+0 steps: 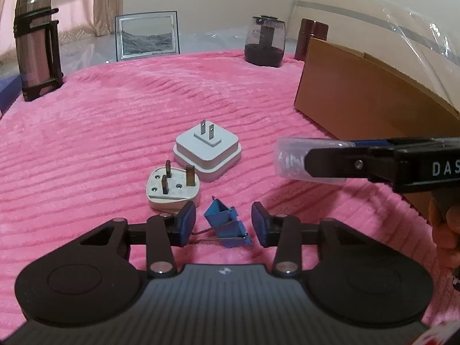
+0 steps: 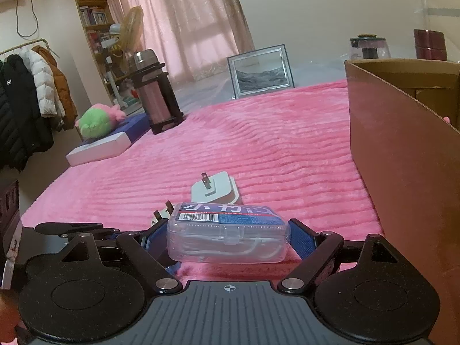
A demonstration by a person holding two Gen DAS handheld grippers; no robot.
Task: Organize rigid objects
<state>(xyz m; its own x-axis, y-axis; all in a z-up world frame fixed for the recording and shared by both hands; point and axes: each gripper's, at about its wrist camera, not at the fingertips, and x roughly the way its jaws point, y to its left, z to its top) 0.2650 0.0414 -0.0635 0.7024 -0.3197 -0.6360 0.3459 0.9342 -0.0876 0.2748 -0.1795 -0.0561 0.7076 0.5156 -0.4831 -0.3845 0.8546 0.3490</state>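
Blue pads tip the left gripper (image 1: 223,224), which sits low over the pink blanket (image 1: 100,143) with its fingers spread apart and holding nothing. A blue binder clip (image 1: 227,224) lies on the blanket between those pads, touching neither, its wire handles pointing toward the left pad.

Just beyond the clip stands a white three-pin plug (image 1: 172,189), pins up, and touching its far side is a white square adapter (image 1: 207,152) with two flat prongs pointing up.

To the right of the adapter, the right gripper (image 2: 227,237) comes in level from the side, raised above the blanket. Its fingers are clamped on a clear plastic case (image 2: 228,237), one blue pad pressed on each short end. The case is a rounded box with a blue label and a barcode on its lid and white pieces inside; what they are cannot be made out.

Right of the adapter and farther back stands an open cardboard box (image 1: 359,95). Well behind the adapter, a steel flask (image 1: 36,43) stands at the far left, a framed picture (image 1: 147,36) in the middle and a dark jar (image 1: 265,41) toward the right.
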